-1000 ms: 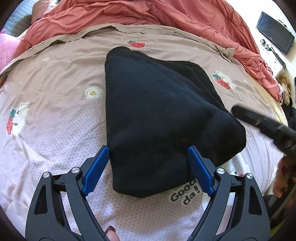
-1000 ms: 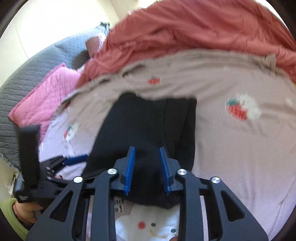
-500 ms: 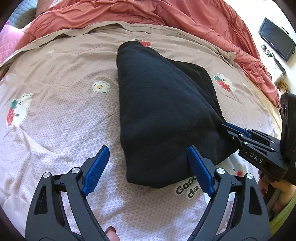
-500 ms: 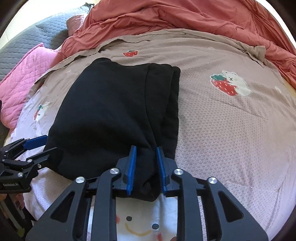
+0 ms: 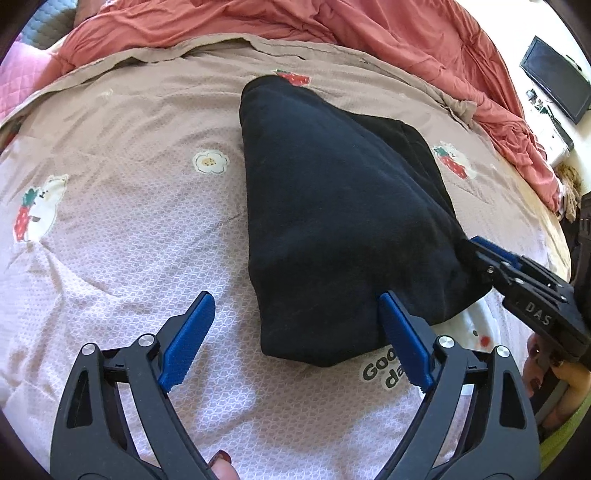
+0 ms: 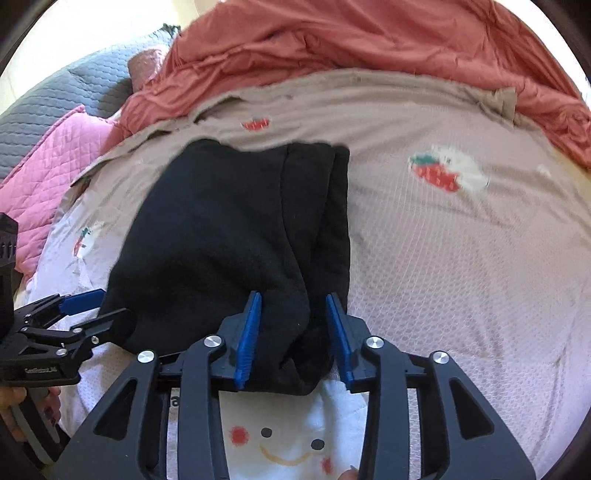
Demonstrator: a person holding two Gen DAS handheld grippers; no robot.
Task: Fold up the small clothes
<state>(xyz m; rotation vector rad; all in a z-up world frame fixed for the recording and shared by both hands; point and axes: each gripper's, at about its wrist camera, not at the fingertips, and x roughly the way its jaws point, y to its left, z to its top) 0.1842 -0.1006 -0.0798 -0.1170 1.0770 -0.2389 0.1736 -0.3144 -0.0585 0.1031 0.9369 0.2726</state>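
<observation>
Left wrist view, near to far: the left gripper fills the bottom of the frame with its jaws spread wide and opening. Its right blue pad lies against the near edge of the black garment; the left pad stands over bare bedspread, so nothing is pinched. A fingertip shows at the bottom edge.

The garment lies folded at centre frame on the bedspread, narrow at the far end, wide at the near end. Printed lettering and a white cartoon patch lie just beside its near edge.

At right of frame the right gripper reaches the garment's right near corner. A hand shows below it.

Right wrist view: the right gripper sits at lower centre with its jaws partly apart and opening. The garment's near fold is between the blue pads; whether they still press it cannot be told. The left gripper enters at lower left, touching the garment's left near corner.

Farther off, a salmon quilt is bunched across the top. A pink quilted pillow and a grey one lie at upper left. A dark monitor stands at upper right of the left wrist view.
</observation>
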